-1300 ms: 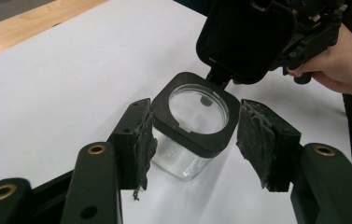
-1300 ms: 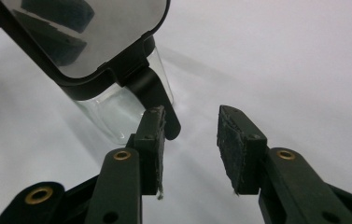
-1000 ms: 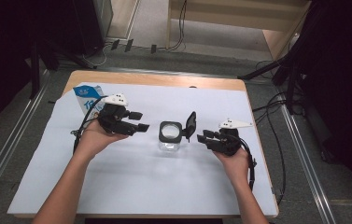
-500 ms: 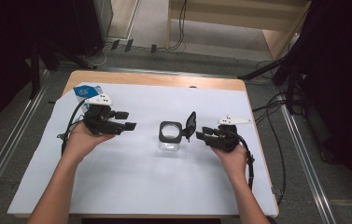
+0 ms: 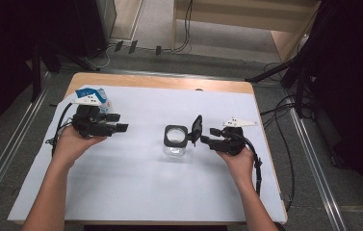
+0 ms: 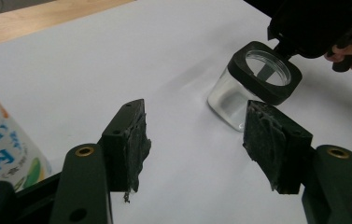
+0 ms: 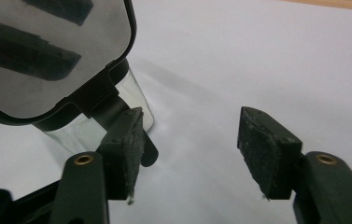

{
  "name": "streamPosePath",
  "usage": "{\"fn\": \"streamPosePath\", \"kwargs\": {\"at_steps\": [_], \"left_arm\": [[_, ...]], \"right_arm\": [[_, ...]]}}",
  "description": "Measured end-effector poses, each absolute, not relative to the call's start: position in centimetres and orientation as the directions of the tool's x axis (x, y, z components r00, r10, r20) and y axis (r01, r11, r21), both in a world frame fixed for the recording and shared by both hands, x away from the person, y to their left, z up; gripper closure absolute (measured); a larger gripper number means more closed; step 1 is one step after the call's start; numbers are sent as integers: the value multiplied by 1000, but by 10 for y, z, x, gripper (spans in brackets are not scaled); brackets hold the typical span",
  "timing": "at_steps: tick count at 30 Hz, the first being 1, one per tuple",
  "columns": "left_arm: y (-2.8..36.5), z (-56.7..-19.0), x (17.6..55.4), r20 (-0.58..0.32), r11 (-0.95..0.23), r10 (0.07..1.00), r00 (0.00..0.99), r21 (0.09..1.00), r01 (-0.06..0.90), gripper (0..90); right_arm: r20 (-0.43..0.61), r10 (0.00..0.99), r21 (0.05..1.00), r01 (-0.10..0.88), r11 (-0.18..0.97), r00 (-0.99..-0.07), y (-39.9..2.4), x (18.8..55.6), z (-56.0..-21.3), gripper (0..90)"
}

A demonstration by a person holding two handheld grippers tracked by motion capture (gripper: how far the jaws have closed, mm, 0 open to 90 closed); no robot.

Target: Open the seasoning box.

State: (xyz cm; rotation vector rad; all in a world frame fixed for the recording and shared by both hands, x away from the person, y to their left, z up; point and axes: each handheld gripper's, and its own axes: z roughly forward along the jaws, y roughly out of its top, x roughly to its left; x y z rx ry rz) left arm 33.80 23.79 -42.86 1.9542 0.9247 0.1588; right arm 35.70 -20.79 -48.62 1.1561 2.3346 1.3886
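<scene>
- Big white sheet [image 5: 121, 192] covering most of the wooden table [image 5: 155, 82], pretty much the whole work area.
- Clear jar [image 5: 175, 142] with a black square rim sitting upright near the middle of the sheet, mouth open; also visible from the left gripper view [image 6: 239, 100], out ahead of the jaws and well apart from them.
- Hinged black lid [image 5: 196, 129] flipped up on the jar's right side, standing roughly on edge; up close in the right gripper view [image 7: 52, 51], shiny underside facing the camera.
- Blue and white carton [image 5: 95, 96] at the far left end of the sheet, just behind the left hand.
- Left gripper [image 5: 116, 124] at the left of the sheet, jaws spread, nothing between the pads, pointing across toward the jar.
- Right gripper [image 5: 207, 137] just beside the lid, jaws just been opening, now let go: pads apart with only bare sheet between them, lid hinge tab right by one pad.
</scene>
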Motion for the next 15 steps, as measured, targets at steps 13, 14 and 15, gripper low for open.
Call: {"fn": "streamPosePath", "kwargs": {"at_steps": [13, 14, 15], "left_arm": [[257, -431, 345, -243, -263, 697, 675, 788, 556, 399], [259, -431, 346, -246, -254, 700, 671, 792, 556, 399], [261, -431, 346, -246, -251, 703, 668, 792, 556, 399]], "right_arm": [[212, 734, 802, 544, 246, -645, -219, 355, -484, 378], [211, 737, 800, 546, 247, -642, -220, 354, -485, 380], [212, 739, 799, 549, 246, -640, -221, 355, -486, 381]]}}
